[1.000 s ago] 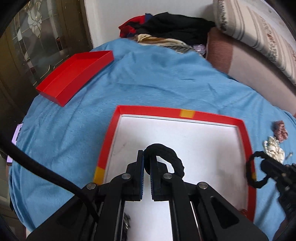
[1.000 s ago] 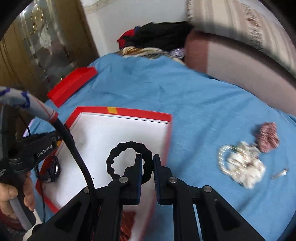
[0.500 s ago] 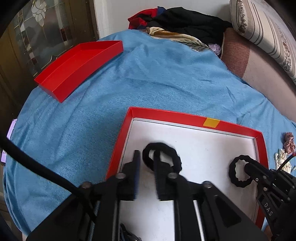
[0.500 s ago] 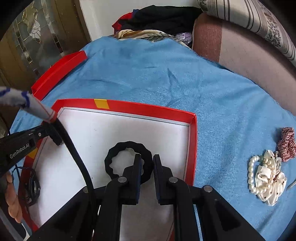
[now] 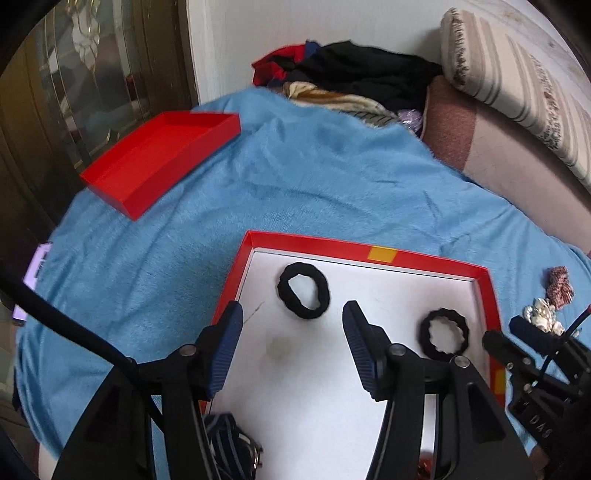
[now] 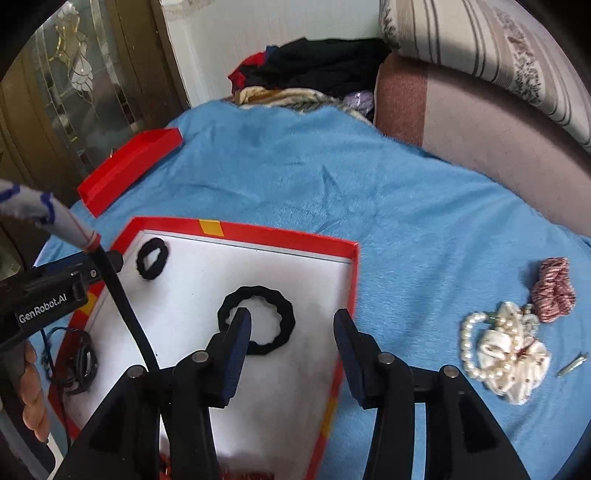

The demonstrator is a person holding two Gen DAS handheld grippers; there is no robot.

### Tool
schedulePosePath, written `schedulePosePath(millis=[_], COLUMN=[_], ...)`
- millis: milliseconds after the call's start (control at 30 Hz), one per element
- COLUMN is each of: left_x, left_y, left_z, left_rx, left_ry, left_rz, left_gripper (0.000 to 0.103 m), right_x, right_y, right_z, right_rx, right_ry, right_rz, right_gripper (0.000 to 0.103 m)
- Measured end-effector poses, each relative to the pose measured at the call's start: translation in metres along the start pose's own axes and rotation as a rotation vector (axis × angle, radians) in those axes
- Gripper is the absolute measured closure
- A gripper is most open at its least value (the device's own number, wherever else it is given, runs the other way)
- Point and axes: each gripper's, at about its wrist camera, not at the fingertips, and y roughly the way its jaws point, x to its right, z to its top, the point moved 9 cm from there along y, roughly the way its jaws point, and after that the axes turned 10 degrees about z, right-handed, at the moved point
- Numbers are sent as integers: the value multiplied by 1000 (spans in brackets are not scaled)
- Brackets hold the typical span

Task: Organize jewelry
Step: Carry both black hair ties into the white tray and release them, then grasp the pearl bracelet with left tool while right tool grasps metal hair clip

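Left gripper (image 5: 291,314) and right gripper (image 6: 291,321) jaws are opening, nothing clamped. Both black hair ties (image 5: 303,290) (image 6: 256,320) lie in the red tray (image 5: 369,246). Risk: the right fingertip overlaps its tie and could snag it.

A blue blanket (image 5: 332,192) covers the whole surface. At its far edge, against the white wall (image 6: 258,33), lies a heap of clothes (image 5: 354,81), black on top with red and patterned cloth under it. To the right runs a pinkish sofa arm (image 6: 461,122), and a striped cushion (image 5: 517,70) rests on it. On the far left stands a dark wooden door with decorated glass (image 6: 62,85). A pale purple object (image 5: 35,280) lies at the blanket's left edge.
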Motion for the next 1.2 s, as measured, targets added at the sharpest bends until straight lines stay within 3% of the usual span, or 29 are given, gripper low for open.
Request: schedulePosePath(millis=[233, 400, 500, 700, 1000, 1200], left_x=[23, 53, 75, 128, 208, 258], left_y=[-53, -84, -99, -111, -103, -70], left_z=[-12, -23, -30, -47, -73, -81], left_rx=[82, 110, 115, 86, 0, -81], left_ry=[57, 107, 132, 178, 250, 279], left_rz=[6, -28, -58, -127, -231, -255], left_gripper=[44, 44, 44, 44, 44, 44], right_x=[34, 94, 137, 206, 242, 254], right_y=[-66, -123, -151, -187, -192, -177], right_z=[-20, -53, -77, -119, -137, -139], right_rx=[65, 135, 162, 163, 138, 122], right_ry=[69, 179, 264, 394, 387, 391], right_rz=[-5, -78, -122, -189, -231, -216], right_gripper=[47, 45, 37, 37, 37, 37])
